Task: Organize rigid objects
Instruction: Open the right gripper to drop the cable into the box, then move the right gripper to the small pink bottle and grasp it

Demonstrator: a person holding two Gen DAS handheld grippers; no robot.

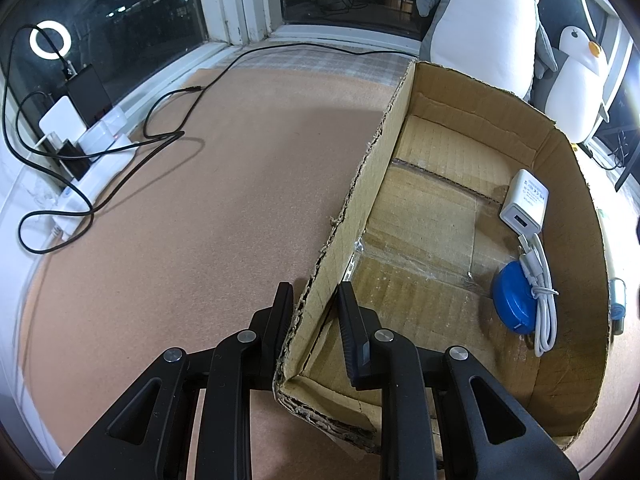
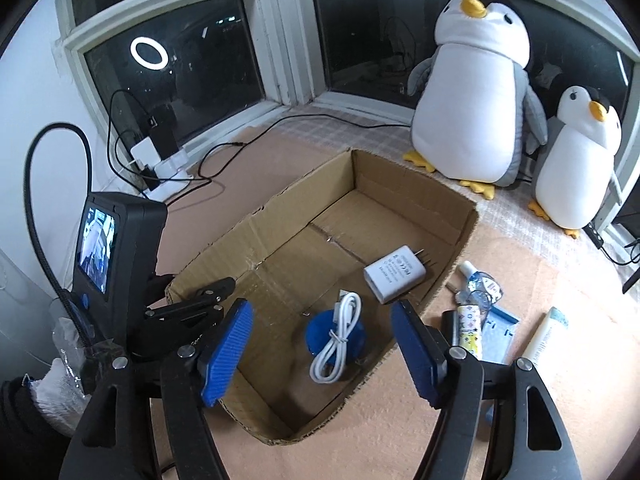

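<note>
An open cardboard box [image 1: 576, 184] [image 2: 400, 176] sits on the tan mat. Inside lie a white charger [image 1: 523, 200] [image 2: 395, 274], a coiled white cable [image 1: 541, 300] [image 2: 338, 338] and a blue round disc [image 1: 510, 300] [image 2: 316, 334] under the cable. My left gripper [image 1: 314, 308] [image 2: 208, 300] straddles the box's left wall near its front corner, jaws closed against the cardboard. My right gripper [image 2: 324, 352] is open and empty, hovering over the box's near end above the cable.
Right of the box lie a small bottle [image 2: 478, 280], a patterned tube [image 2: 469, 330], a blue flat piece [image 2: 498, 334] and a white tube [image 2: 546, 334]. Two plush penguins [image 2: 472, 92] [image 2: 580, 164] stand at the window. A power strip [image 1: 92, 168] with black cables [image 1: 168, 112] lies left.
</note>
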